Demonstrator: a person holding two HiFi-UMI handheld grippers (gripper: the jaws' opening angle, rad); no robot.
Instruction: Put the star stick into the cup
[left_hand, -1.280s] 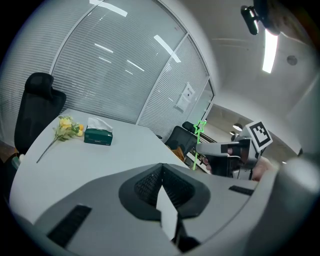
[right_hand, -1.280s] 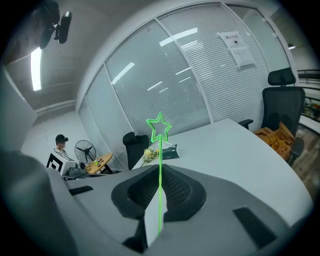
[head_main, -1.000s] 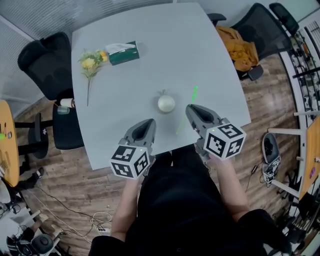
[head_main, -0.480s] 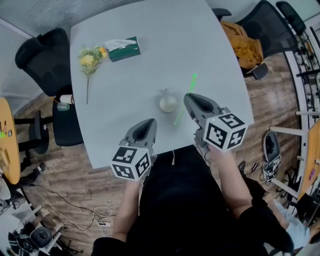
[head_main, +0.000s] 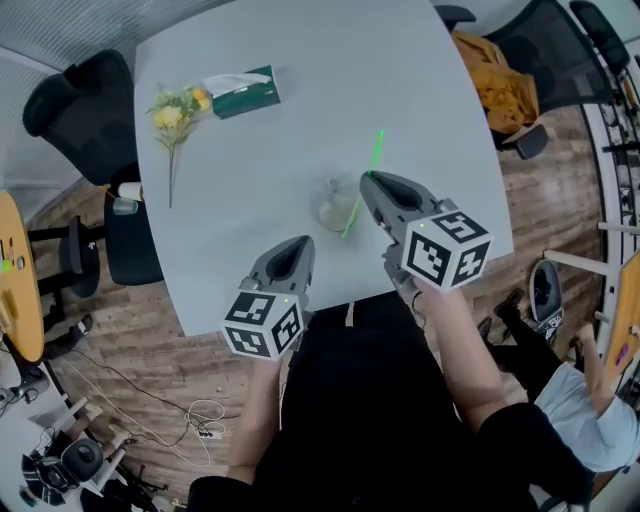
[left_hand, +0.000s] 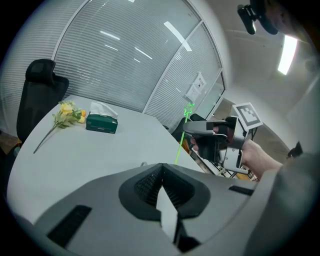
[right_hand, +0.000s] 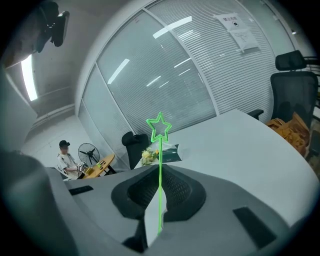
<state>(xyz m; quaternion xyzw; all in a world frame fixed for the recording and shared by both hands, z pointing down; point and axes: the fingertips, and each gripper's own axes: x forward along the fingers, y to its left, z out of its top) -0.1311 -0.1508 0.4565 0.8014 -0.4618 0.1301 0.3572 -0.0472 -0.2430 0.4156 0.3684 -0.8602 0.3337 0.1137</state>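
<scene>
Pinches the star stick (right_hand: 160, 145) between the closed jaws of the right gripper (right_hand: 160, 167), with the green shaft running up the seam and the open star outline standing clear past the tips. Holds that gripper (head_main: 368, 182) just right of the cup (head_main: 335, 208), over the bench (head_main: 300, 130). Carries the stick (head_main: 376, 155) on a slant, star end beyond the cup and to its right, lower end coming down by the cup's right side. Impossible to tell from the head view whether that lower end touches the cup.

Shows the jaws of the left gripper (left_hand: 161, 170) pressed together with nothing between them. Holds the left gripper (head_main: 297, 245) nearer the person than the cup and slightly to its left, by the bench's near edge, apart from the cup.

Farther out on the bench, well beyond the cup and to its left: a green tissue box (head_main: 240, 90) and, just beside it, yellow flowers (head_main: 172, 115) lying flat. Off the bench, farther left of the cup: a black office chair (head_main: 75, 100). Beyond the cup to its right: another chair (head_main: 530, 60) with an orange cloth (head_main: 495, 85) draped on it.
</scene>
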